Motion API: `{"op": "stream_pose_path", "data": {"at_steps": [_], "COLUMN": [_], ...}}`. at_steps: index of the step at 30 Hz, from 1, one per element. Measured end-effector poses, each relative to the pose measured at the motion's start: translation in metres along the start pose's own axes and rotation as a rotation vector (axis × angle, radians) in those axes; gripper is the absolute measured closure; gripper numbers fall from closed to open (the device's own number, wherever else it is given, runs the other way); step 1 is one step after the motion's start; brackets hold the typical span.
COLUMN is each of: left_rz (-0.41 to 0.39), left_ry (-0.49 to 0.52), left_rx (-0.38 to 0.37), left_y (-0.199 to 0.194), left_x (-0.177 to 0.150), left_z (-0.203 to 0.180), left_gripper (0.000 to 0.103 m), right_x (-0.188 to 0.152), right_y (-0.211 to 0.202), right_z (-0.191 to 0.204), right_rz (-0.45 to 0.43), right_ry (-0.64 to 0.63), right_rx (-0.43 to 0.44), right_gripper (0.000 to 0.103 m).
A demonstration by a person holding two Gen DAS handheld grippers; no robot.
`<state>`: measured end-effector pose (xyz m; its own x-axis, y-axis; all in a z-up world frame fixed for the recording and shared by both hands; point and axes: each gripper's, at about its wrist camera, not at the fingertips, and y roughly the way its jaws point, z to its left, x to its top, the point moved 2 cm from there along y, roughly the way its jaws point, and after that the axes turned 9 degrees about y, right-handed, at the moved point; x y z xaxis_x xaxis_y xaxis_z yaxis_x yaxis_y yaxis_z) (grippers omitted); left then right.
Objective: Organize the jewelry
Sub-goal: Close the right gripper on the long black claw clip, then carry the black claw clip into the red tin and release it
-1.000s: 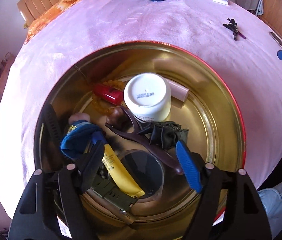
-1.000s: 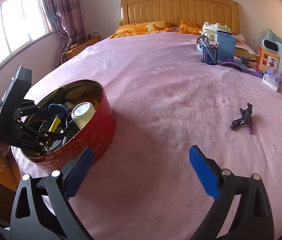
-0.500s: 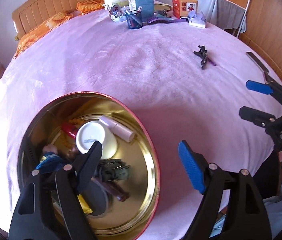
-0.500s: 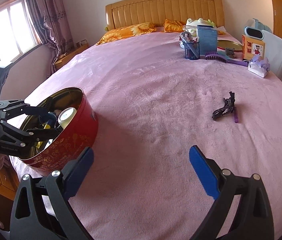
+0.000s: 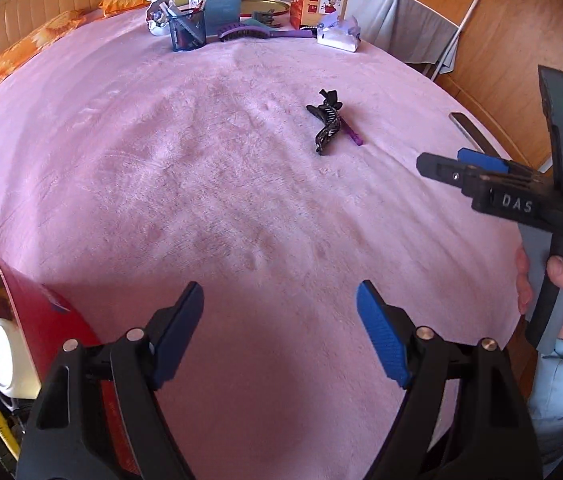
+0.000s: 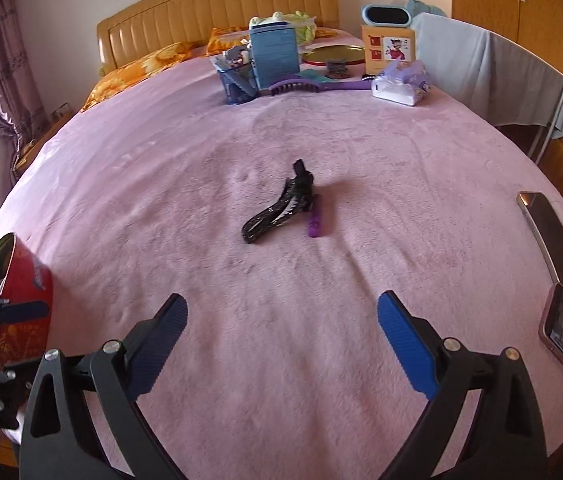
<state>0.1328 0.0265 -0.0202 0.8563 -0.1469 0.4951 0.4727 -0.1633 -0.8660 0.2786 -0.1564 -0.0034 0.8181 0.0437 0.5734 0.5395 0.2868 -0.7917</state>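
A pink bedspread [image 6: 161, 184] is seen bare but for the black hair claw [image 6: 277, 210], lying mid-bed with a purple clip [image 6: 313, 218] just beside it. Its long axis runs obliquely, near-left to far-right, straight ahead of the right gripper [image 6: 281, 340]. The left gripper [image 5: 279, 332], beside the red tin [image 5: 49, 320], is judged farther; both jaws are held apart, empty.

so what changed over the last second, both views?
The left claw swung off the red tin, which is now at the left edge of its view, out over the pink bedspread. The right claw turned toward the black hair clip, now centred ahead. Nothing was taken or released: both claws are open and empty; tin, clip and purple stick stayed put.
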Motion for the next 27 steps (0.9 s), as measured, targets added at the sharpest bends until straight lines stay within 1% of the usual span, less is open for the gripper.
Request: {"op": "stream_pose_path", "data": {"at_steps": [3, 5, 8, 10, 12, 13, 14, 15, 17, 20, 22, 27], "left_rz": [0.007, 0.009, 0.013, 0.019, 0.020, 0.019, 0.018, 0.015, 0.002, -0.021, -0.035, -0.069], "left_ry": [-0.059, -0.075, -0.088, -0.101, -0.108, -0.104, -0.100, -0.099, -0.109, -0.134, -0.148, -0.151], "left_rx": [-0.011, -0.012, 0.018, 0.012, -0.006, -0.008, -0.012, -0.021, -0.041, -0.062, -0.081, -0.101], "left_y": [0.017, 0.026, 0.036, 0.040, 0.041, 0.041, 0.040, 0.039, 0.035, 0.030, 0.024, 0.002], "left_x": [-0.001, -0.003, -0.005, -0.006, -0.008, -0.008, -0.009, -0.010, -0.013, -0.015, -0.017, -0.025], "left_z": [0.002, 0.005, 0.012, 0.015, 0.018, 0.018, 0.017, 0.018, 0.019, 0.021, 0.020, 0.015], "left_gripper": [0.026, 0.026, 0.026, 0.026, 0.026, 0.026, 0.026, 0.026, 0.026, 0.026, 0.026, 0.026], "right_x": [0.014, 0.025, 0.040, 0.050, 0.056, 0.056, 0.056, 0.055, 0.053, 0.044, 0.036, 0.017], "right_y": [0.023, 0.042, 0.073, 0.098, 0.121, 0.130, 0.139, 0.143, 0.139, 0.122, 0.102, 0.034], "right_z": [-0.002, 0.005, 0.025, 0.034, 0.038, 0.039, 0.039, 0.038, 0.037, 0.035, 0.039, 0.051], "right_rz": [0.019, 0.031, 0.031, 0.048, 0.058, 0.075, 0.104, 0.122, 0.116, 0.110, 0.097, 0.022], "right_ry": [0.018, 0.006, -0.051, -0.063, -0.073, -0.083, -0.087, -0.082, -0.083, -0.073, -0.072, -0.088], "right_rx": [-0.002, -0.008, -0.047, -0.074, -0.119, -0.141, -0.154, -0.167, -0.155, -0.110, -0.062, 0.042], "right_gripper": [0.006, 0.006, 0.006, 0.007, 0.008, 0.028, 0.066, 0.071, 0.077, 0.081, 0.081, 0.080]}}
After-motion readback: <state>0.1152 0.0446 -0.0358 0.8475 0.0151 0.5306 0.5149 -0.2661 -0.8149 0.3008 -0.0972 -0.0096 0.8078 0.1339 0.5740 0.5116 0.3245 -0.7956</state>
